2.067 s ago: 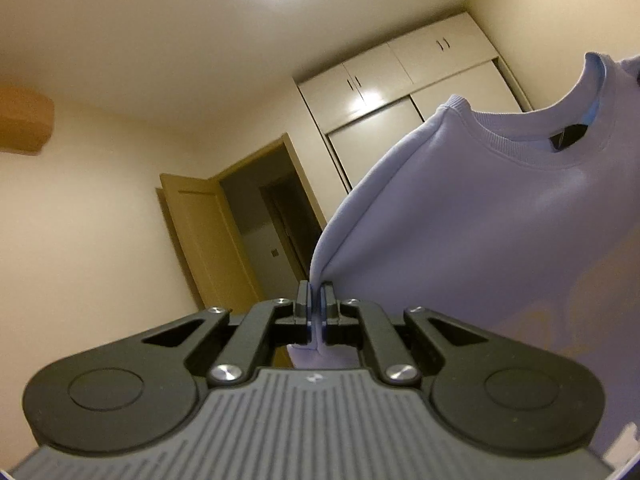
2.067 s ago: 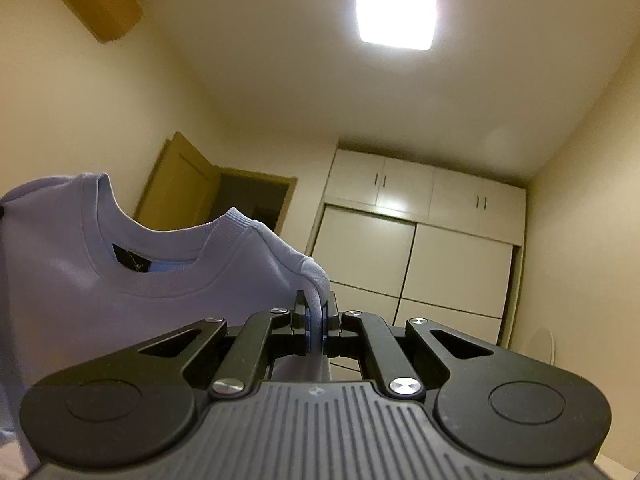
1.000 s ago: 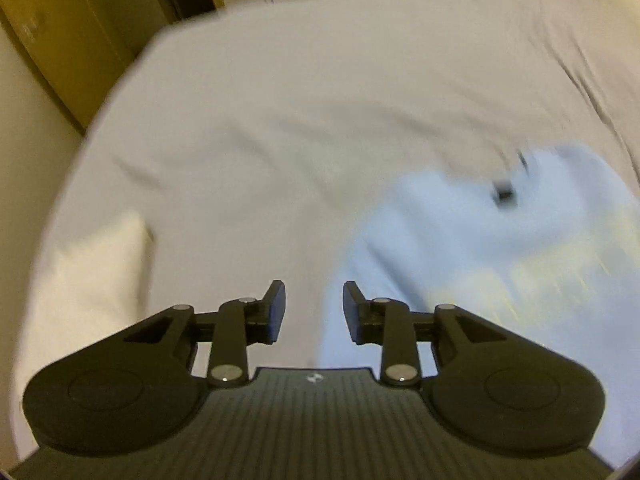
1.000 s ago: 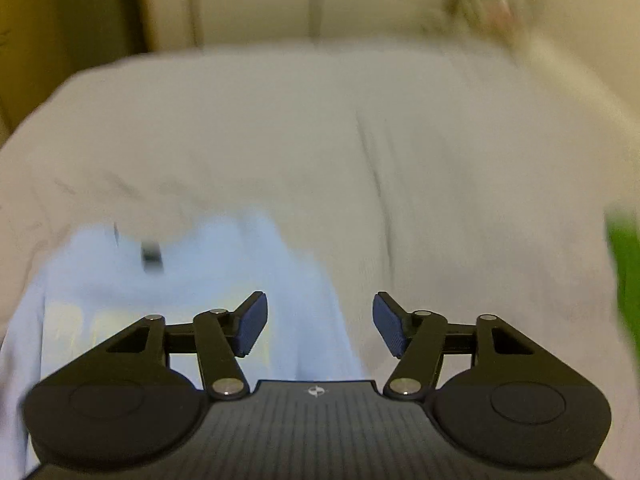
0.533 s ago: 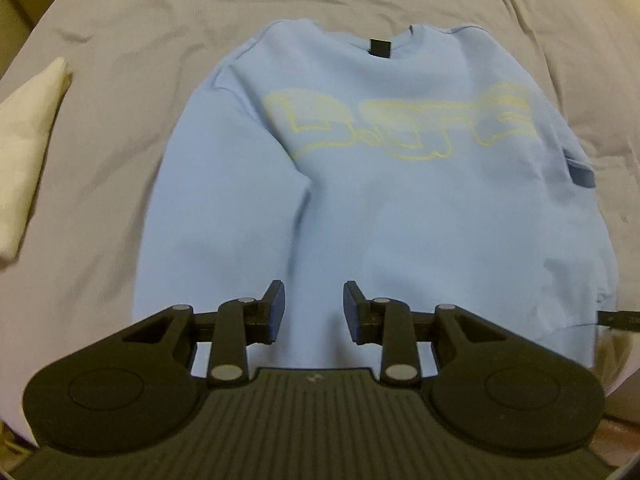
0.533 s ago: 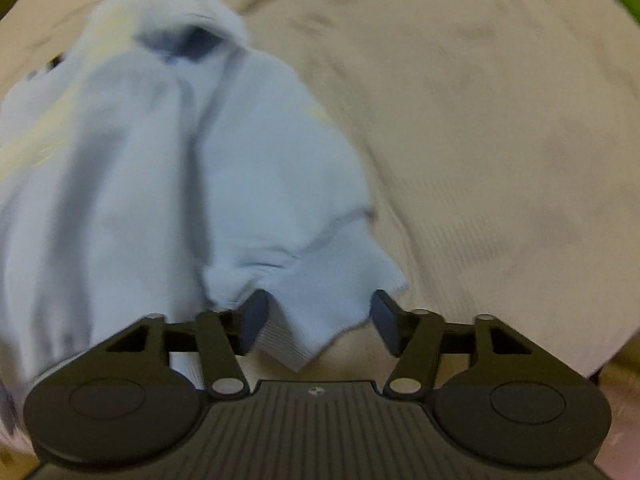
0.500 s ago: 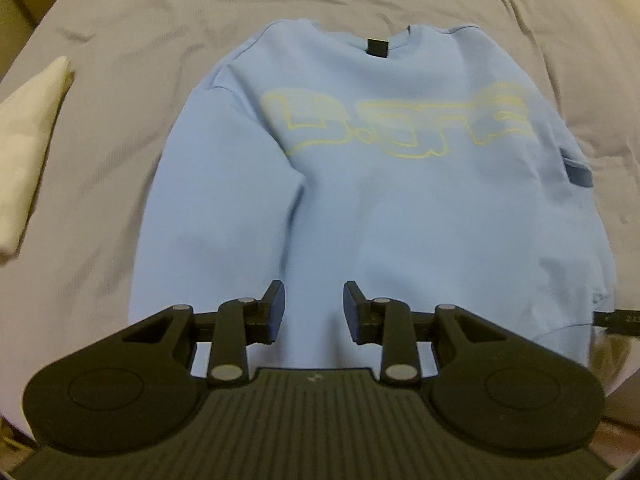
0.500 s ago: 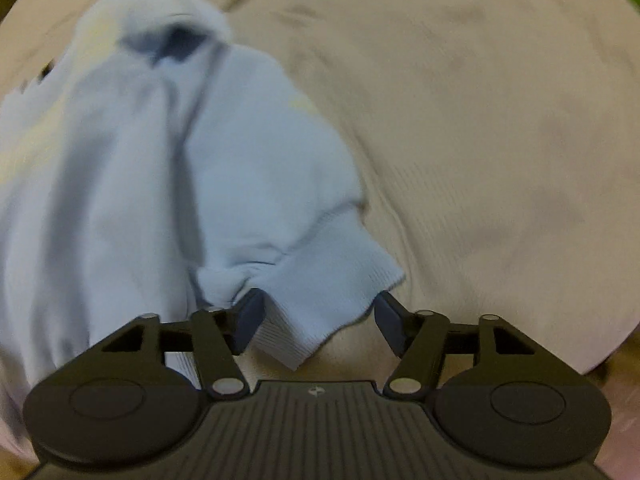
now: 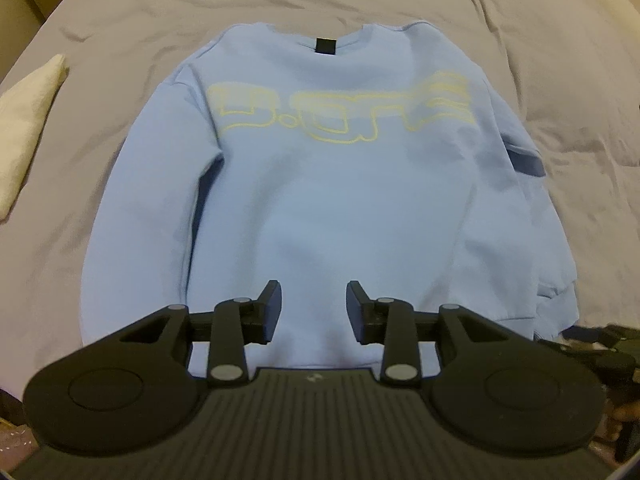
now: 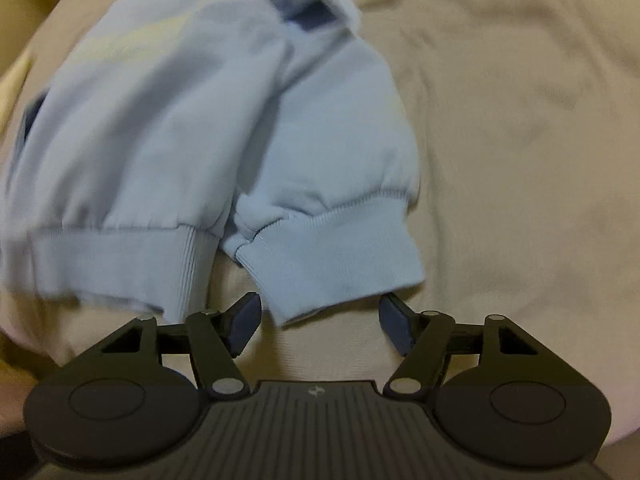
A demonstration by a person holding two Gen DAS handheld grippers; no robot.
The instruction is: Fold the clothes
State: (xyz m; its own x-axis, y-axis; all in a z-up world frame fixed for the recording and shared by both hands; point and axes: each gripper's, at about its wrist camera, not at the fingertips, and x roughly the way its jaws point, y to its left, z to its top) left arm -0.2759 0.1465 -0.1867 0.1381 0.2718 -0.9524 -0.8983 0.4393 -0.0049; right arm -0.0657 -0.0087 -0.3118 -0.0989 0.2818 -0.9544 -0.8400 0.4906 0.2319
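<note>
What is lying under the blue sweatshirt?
The sweatshirt lies spread flat on a wrinkled grey bedsheet, which shows all around it. Whatever is directly beneath the cloth is covered.

A bed with a creased grey sheet (warm indoor light) fills the view.

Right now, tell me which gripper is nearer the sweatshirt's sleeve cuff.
Right. The right gripper, opening, has the sleeve cuff just ahead of its fingertips; the left gripper, opening, hovers over the sweatshirt body near its hem.

Light-blue sweatshirt, yellow lettering, flat on bed, sleeves alongside
</note>
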